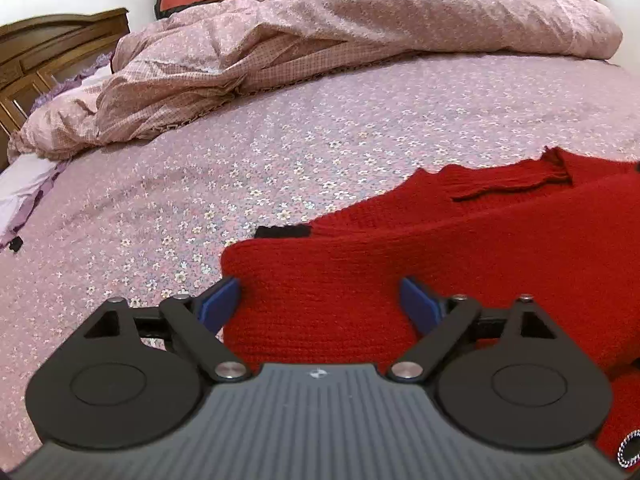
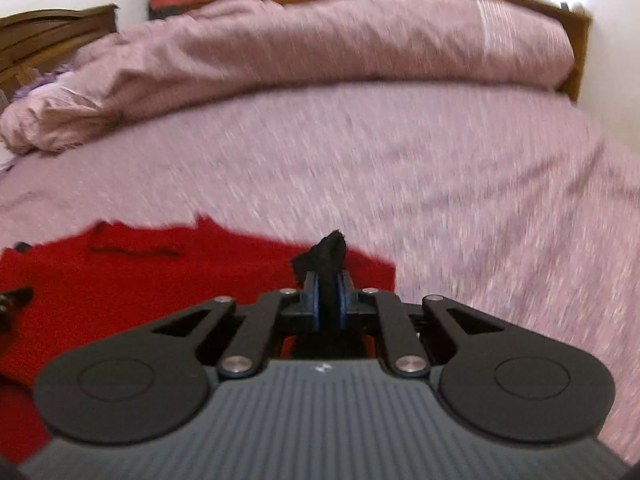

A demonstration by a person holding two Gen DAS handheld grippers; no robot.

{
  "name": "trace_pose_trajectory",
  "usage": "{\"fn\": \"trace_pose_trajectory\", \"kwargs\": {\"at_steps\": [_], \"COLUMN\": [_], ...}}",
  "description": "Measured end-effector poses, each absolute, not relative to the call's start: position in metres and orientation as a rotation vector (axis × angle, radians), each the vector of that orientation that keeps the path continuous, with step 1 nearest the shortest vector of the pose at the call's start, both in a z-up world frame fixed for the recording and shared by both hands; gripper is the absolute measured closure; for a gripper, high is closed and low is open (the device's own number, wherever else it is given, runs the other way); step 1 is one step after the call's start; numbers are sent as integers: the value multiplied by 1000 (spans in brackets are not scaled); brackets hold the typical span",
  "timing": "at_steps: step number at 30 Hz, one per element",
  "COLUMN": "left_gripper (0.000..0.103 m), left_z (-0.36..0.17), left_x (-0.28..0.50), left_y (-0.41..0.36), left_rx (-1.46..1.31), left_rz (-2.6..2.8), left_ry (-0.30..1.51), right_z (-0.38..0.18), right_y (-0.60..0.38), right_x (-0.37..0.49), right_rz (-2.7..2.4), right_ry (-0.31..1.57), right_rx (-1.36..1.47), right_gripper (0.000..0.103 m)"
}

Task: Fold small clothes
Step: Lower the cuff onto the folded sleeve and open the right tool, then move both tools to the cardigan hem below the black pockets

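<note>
So the red knit sweater (image 1: 420,264) is lying spread out on the bed (image 1: 280,152), filling the lower right of the left wrist view, with one sleeve (image 1: 516,182) already lying across the body near the right edge, which looks like the start of a fold. The left tongs (image 1: 320,300) are hanging wide open right over the near corner of the knit, blue pads on either side of a fold in it, so I'm guessing they're lining up to pinch that edge. In the right wrist view the right tongs (image 2: 329,300) are clamping down on a bit of black fabric (image 2: 322,258) sticking up between the pads, sitting at the sweater's right edge; probably black trim on the sweater, but that view is blurry so I can't swear to it. The rumpled duvet (image 1: 320,48) is piling up along the top of both frames, well clear, which is leaving flat sheet for folding.
</note>
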State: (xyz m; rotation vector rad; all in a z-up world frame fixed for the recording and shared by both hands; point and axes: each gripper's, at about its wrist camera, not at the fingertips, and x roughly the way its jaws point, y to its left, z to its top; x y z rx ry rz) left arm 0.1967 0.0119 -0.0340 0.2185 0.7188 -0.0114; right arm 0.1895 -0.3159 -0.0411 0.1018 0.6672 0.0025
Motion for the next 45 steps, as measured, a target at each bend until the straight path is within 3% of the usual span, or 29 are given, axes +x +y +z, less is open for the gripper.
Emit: {"fn": "trace_pose_trajectory", "kwargs": {"at_steps": [4,13,20,28,30,33,34,45], "left_gripper": [10,10,7,6,6,6,6,6], "left_z": [-33,-4,-28,-17,-10,-1,2,24], "left_x": [200,166,170,160,152,136,130,55], "left_y": [17,23,29,30,32,34,37,62], "left_rx": [205,196,190,206,210,207,199,124], "left_rz": [-19,-18,6,16,18,25,24,40], "left_ry": [731,777,812,798,801,808,808,831], "right_z": [-45,4,-34,-39,-35,-26,-23,-7], "right_y": [-322,-315,-309,-308,-310,-310,-309,-313], "right_x": [187,140,139,132,127,113,108,47], "right_rz": [4,17,21,16,21,37,33,41], "right_ry": [655,592,706,650,647,624,620,631], "right_rx": [155,151,137,158,186,215,212,243], "right_gripper": [87,81,82,80,74,52,49,49]}}
